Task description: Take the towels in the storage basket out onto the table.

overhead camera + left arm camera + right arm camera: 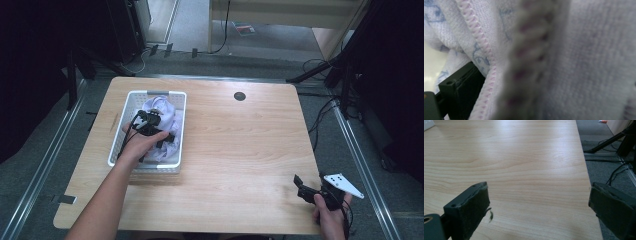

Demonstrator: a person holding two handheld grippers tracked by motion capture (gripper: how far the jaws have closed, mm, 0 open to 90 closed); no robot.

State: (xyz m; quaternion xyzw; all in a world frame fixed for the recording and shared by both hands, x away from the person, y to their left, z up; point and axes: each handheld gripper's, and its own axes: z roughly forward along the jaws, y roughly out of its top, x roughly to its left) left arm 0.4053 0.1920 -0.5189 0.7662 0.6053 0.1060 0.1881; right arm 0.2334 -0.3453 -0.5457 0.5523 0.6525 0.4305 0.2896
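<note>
Surroundings: a wooden bench (235,150) with a small dark round port (239,96) near its far edge; cables and dark stand legs lie on the grey floor around it.
In the way: the white slatted basket (125,127) walls ring the cloth on all sides, so the left gripper comes in from above.
Left hand (142,145): forearm comes in from the lower left, hand over the basket's near half, left gripper (150,122) pointing down into the cloth.
Left fingers: one black finger (461,87) shows at the lower left of the left gripper view with cloth pressed against it; the other is hidden by fabric, so probably gripping, but I cannot tell.
Right hand (330,212): at the bench's near right corner, right gripper (312,192) low over bare wood, well apart from the basket.
Right fingers: spread wide, nothing between them.
Cloth (162,117): pale lilac-white, crumpled in the basket, with a faint blue print and a pink stitched hem (484,60).
</note>
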